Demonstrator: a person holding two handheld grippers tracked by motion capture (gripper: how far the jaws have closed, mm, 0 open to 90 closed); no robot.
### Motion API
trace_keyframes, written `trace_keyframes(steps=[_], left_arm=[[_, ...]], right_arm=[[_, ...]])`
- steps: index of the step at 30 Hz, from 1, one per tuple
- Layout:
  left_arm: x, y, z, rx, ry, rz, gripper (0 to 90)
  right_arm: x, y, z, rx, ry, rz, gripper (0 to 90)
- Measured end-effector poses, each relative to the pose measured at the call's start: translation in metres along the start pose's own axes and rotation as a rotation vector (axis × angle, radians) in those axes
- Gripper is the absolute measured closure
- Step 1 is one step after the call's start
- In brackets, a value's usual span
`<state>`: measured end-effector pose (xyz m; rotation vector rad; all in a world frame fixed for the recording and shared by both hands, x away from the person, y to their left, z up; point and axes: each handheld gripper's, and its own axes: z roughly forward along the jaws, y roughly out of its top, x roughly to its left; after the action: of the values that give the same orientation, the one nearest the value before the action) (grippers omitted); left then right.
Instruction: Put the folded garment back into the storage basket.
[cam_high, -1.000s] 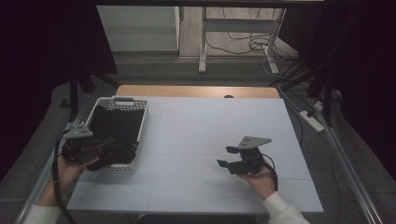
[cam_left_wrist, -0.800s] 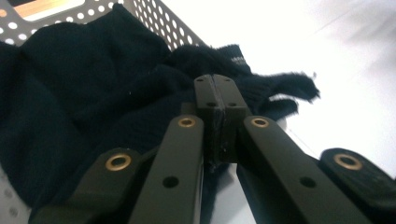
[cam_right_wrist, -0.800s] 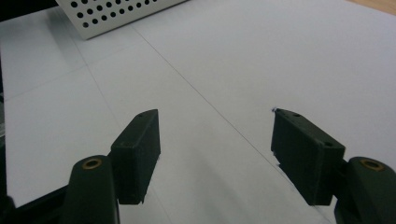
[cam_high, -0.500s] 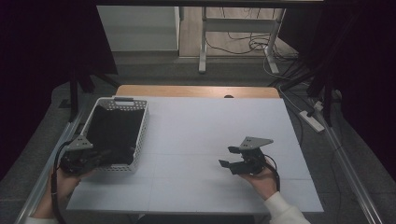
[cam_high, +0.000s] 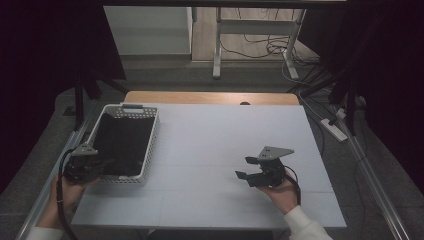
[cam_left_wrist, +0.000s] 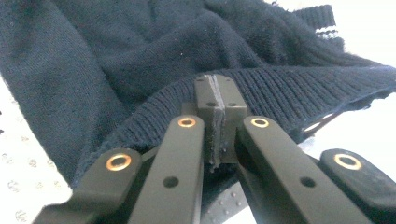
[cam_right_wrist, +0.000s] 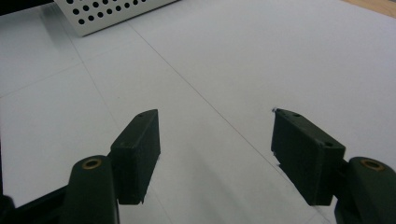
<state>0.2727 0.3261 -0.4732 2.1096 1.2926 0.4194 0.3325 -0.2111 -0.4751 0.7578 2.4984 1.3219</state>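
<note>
A dark navy knitted garment (cam_left_wrist: 116, 60) lies in a white perforated basket (cam_high: 151, 142) at the table's left; from above the garment (cam_high: 122, 140) reads as a dark mass. My left gripper (cam_left_wrist: 215, 93) is shut on the garment's ribbed hem. In the high view the left gripper (cam_high: 106, 164) sits at the basket's near left corner. A cuff with white stripes (cam_left_wrist: 327, 28) lies at the garment's far side. My right gripper (cam_right_wrist: 215, 126) is open and holds nothing, low over the bare white tabletop. In the high view the right gripper (cam_high: 246, 168) is at the near right.
The white tabletop (cam_high: 220, 135) stretches between basket and right gripper. A corner of the basket (cam_right_wrist: 112, 11) appears far off in the right gripper view. A wooden strip (cam_high: 210, 98) runs along the far edge. A power strip (cam_high: 334, 128) and cables lie on the floor.
My left gripper has drawn back a little toward the person at the basket's near corner, still on the dark garment. The right gripper has barely moved.
</note>
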Motion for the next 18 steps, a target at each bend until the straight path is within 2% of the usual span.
trace_keyframes(steps=[3, 7, 13, 15, 18], left_arm=[[0.000, 0.001, 0.001, 0.005, 0.001, 0.000, 88.9], [-0.002, 0.003, 0.000, -0.013, -0.001, 0.003, 88.8], [-0.009, 0.011, -0.012, -0.093, -0.023, 0.006, 88.8], [-0.012, 0.015, -0.015, -0.123, -0.045, 0.004, 88.8], [-0.017, 0.022, -0.018, -0.177, -0.032, 0.000, 88.7]], right_arm=[[0.000, 0.000, 0.000, 0.006, -0.002, 0.001, 32.1], [0.000, 0.000, 0.001, 0.010, -0.002, -0.002, 31.6], [-0.001, 0.000, -0.002, 0.002, -0.004, 0.004, 31.5], [-0.001, -0.001, -0.003, 0.001, -0.006, 0.006, 31.3], [-0.003, -0.002, -0.006, -0.003, -0.008, 0.010, 30.1]])
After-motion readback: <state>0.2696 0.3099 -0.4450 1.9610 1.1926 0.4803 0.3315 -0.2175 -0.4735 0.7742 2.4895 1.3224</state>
